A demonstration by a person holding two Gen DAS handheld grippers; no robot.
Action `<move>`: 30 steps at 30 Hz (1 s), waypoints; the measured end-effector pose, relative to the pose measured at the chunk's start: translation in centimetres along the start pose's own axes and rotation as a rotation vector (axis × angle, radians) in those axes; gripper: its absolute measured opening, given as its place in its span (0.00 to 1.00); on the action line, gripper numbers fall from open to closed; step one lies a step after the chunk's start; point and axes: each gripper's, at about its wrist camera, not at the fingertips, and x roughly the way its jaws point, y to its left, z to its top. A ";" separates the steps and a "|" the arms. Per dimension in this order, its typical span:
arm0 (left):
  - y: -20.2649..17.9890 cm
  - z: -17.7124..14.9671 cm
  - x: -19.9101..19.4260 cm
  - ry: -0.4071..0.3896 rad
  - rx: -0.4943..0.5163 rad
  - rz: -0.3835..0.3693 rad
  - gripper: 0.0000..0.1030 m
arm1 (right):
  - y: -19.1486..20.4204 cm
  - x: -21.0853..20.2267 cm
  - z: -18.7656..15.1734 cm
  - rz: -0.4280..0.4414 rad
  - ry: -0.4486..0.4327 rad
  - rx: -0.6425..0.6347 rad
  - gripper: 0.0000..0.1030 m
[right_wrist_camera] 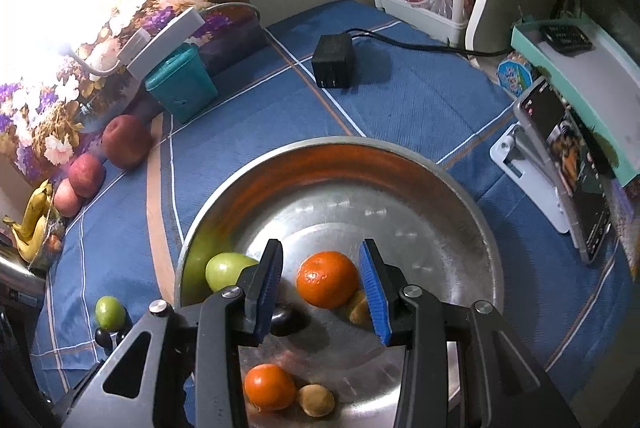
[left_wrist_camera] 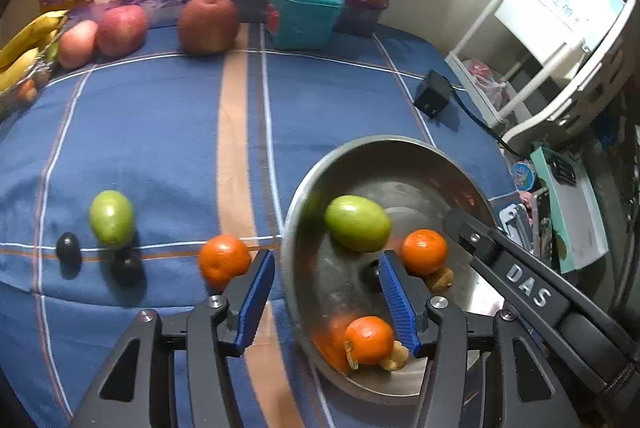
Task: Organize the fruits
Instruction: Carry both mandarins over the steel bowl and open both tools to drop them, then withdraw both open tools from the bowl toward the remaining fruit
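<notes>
Straddling the bowl [left_wrist_camera: 384, 148] rim, my left gripper [left_wrist_camera: 326, 302] stands open and empty, well placed for the loose orange [left_wrist_camera: 224, 260] beside it. My right gripper [right_wrist_camera: 320, 292] hangs part-open over the bowl's fruit, gripping nothing.

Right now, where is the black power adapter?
The black power adapter lies on the blue bedspread beyond the metal bowl, right of the teal box; its cable runs toward the white rack.
</notes>
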 end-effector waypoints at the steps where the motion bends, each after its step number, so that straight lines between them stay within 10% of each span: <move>1: 0.3 0.0 -0.1 0.000 -0.006 0.007 0.59 | 0.1 -0.2 0.0 -0.003 0.001 -0.004 0.40; 12: 4.7 0.0 -2.4 -0.015 -0.077 0.200 0.65 | 1.0 -1.5 -1.0 -0.046 0.062 -0.040 0.40; 30: 10.5 -0.4 -5.5 -0.010 -0.196 0.231 0.72 | 4.3 -3.2 -4.0 -0.091 0.096 -0.130 0.40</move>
